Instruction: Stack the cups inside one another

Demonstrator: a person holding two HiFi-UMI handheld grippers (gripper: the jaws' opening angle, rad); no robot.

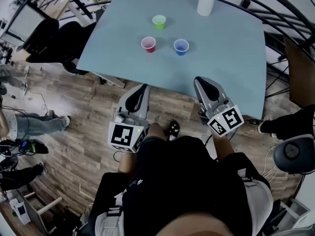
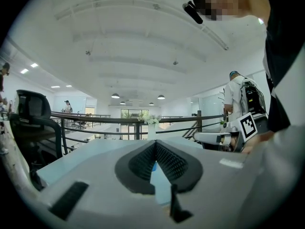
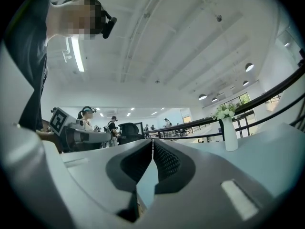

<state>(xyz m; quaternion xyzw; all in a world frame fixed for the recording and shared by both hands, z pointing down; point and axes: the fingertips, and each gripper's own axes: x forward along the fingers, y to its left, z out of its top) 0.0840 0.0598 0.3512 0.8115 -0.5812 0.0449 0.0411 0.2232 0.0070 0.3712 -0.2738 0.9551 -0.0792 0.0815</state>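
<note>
Both grippers closed and empty at the table's near edge

My left gripper (image 1: pixel 143 89) and right gripper (image 1: pixel 201 82) each have jaws pressed together on nothing. The red cup (image 1: pixel 148 44), blue cup (image 1: pixel 181 46) and green cup (image 1: pixel 159 21) stand apart from one another on the table (image 1: pixel 231 58) – all well ahead of both tips, green farthest.

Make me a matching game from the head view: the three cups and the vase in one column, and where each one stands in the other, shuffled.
Things:
1. red cup
2. blue cup
3. green cup
4. vase

Places:
A. near the far edge of the table
B. right one of the near pair
C. alone behind the near pair
D. left one of the near pair

Pairs: 1-D, 2-B, 3-C, 4-A
</note>
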